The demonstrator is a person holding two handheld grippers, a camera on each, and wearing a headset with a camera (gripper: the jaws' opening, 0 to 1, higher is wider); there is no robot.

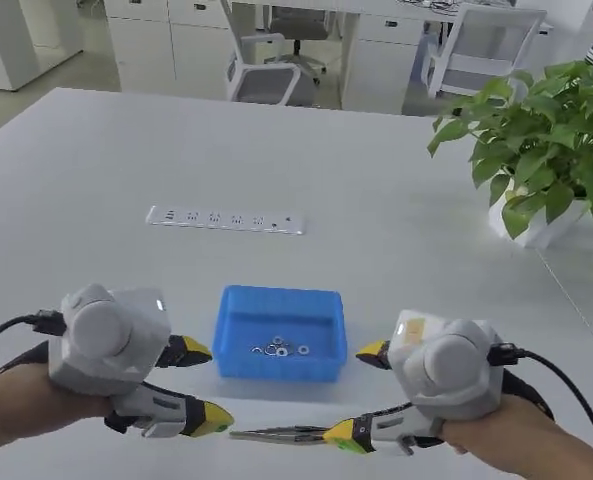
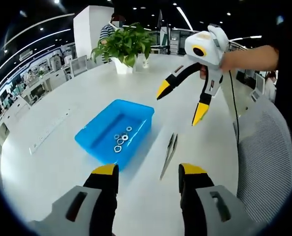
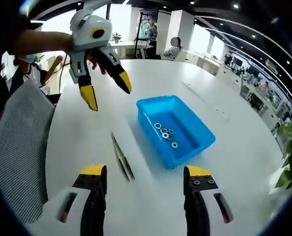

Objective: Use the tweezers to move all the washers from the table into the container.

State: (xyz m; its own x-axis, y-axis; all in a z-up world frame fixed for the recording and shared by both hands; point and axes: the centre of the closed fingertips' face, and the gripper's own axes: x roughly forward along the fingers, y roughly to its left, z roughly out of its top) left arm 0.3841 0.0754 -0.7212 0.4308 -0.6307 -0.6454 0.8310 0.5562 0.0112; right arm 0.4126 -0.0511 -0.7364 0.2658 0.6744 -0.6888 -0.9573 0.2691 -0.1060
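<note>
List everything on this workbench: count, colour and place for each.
Table: one, pale grey, under everything.
Container: one, blue, near the front edge.
Washers: several, silver, inside the container.
Tweezers: one pair, metallic, on the table between the grippers.
Power strip: one, white, beyond the container.
Potted plant: one, green, white pot, far right.
Left gripper: one, grey, yellow tips, open, empty.
Right gripper: one, same colours, open, empty.

Pale grey table (image 1: 396, 190), blue container (image 1: 276, 370), tweezers (image 1: 276, 433) just beside it, power strip (image 1: 224, 219) farther back, potted plant (image 1: 541, 140)
</note>
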